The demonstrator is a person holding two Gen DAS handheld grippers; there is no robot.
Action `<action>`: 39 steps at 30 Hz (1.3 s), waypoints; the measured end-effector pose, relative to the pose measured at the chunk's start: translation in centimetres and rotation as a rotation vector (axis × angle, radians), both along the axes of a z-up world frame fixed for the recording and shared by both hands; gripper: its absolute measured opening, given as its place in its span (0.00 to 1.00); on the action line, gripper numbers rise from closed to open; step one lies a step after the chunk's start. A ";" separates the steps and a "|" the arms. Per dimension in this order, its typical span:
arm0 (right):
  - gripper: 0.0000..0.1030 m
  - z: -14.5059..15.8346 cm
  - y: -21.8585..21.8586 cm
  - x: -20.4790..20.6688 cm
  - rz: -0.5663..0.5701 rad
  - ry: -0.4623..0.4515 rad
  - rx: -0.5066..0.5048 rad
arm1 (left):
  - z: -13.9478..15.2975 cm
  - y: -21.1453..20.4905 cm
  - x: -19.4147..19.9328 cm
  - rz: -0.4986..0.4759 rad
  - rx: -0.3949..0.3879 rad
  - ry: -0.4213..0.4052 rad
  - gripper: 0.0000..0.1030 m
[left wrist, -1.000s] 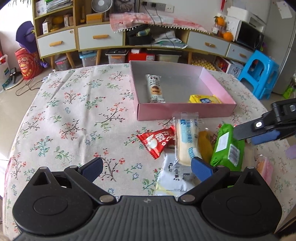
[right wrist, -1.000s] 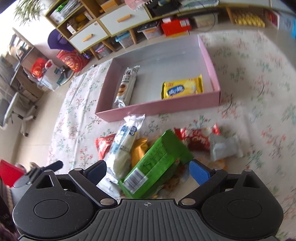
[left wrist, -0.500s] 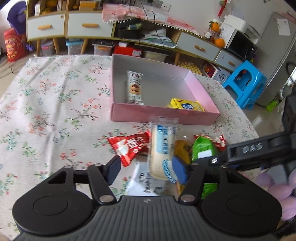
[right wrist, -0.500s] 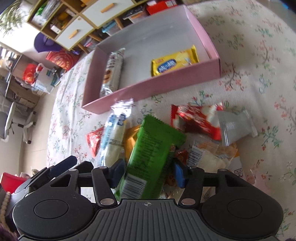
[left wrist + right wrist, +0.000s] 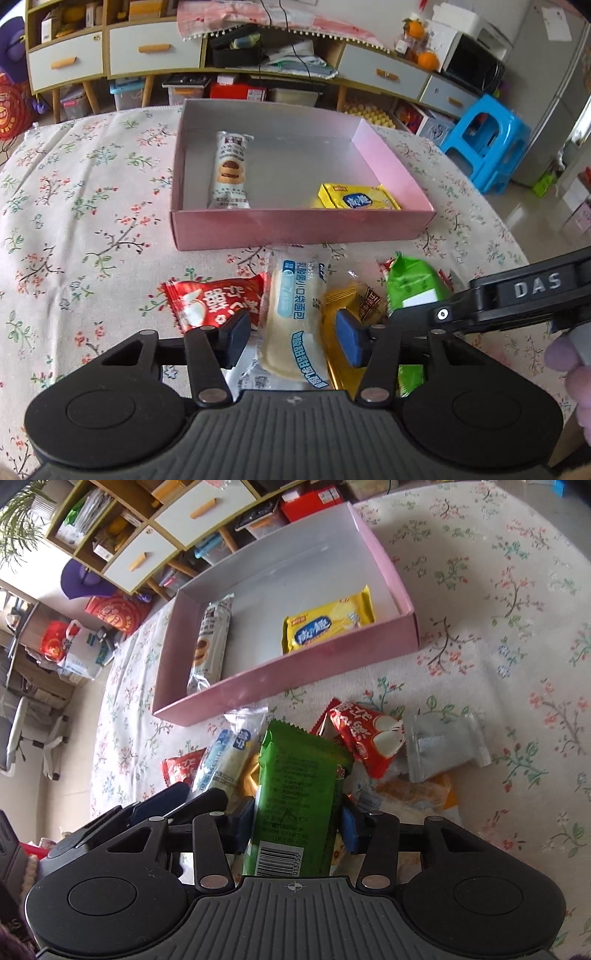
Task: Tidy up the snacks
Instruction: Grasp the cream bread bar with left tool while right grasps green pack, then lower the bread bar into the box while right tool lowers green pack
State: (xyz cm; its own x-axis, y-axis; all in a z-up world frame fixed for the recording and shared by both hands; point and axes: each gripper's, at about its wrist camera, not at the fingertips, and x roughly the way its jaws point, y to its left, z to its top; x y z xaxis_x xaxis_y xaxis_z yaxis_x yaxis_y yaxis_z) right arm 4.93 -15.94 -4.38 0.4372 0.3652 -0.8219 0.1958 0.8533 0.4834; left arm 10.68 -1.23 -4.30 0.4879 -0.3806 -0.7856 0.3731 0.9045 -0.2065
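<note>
My left gripper (image 5: 293, 341) is shut on a white-and-blue bread pack (image 5: 295, 314), which also shows in the right wrist view (image 5: 221, 764). My right gripper (image 5: 295, 825) is shut on a green snack pack (image 5: 295, 797), seen in the left wrist view (image 5: 410, 284) too. Both sit in the snack pile in front of the pink box (image 5: 295, 227) (image 5: 288, 679). The box holds a long cake pack (image 5: 229, 170) at its left and a yellow cracker pack (image 5: 356, 199) at its front right.
The pile also has a red pack (image 5: 210, 299), a second red pack (image 5: 365, 734), a grey pouch (image 5: 443, 742), a yellow-gold pack (image 5: 343, 295) and a white pack under the bread. A floral cloth (image 5: 85, 206) covers the table. Shelves and a blue stool (image 5: 487, 140) stand behind.
Both grippers closed from wide open: the left onto the bread pack, the right onto the green pack. Both also moved in closer to the pile.
</note>
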 end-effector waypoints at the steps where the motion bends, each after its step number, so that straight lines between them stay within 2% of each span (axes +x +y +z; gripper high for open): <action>1: 0.44 0.1 -0.1 0.0 -0.002 -0.002 -0.005 | -0.1 -0.2 0.1 -0.004 0.006 0.008 0.46; 6: 0.44 0.3 -1.0 0.1 -0.019 -0.005 0.011 | -0.5 -0.8 0.1 -0.024 0.051 0.015 0.45; 9: 0.44 0.5 -1.4 0.3 -0.028 -0.013 0.020 | -0.3 -0.9 0.0 -0.025 0.071 0.012 0.33; 13: 0.44 0.8 -1.6 0.3 -0.032 -0.018 0.026 | -0.1 -0.9 0.0 -0.014 0.074 0.012 0.29; 21: 0.44 1.6 -2.0 0.4 -0.048 -0.043 0.042 | 1.4 -0.2 -0.2 0.016 -0.010 0.021 0.26; 29: 0.44 3.5 -2.8 0.9 -0.091 -0.095 0.087 | 3.4 0.7 -0.4 0.062 -0.093 -0.013 0.25; 36: 0.44 4.4 -3.7 2.2 -0.144 -0.132 0.129 | 4.1 1.1 1.3 0.119 -0.174 -0.031 0.25; 39: 0.44 4.9 -4.0 3.3 -0.166 -0.143 0.128 | 4.3 0.8 2.6 0.129 -0.181 -0.024 0.25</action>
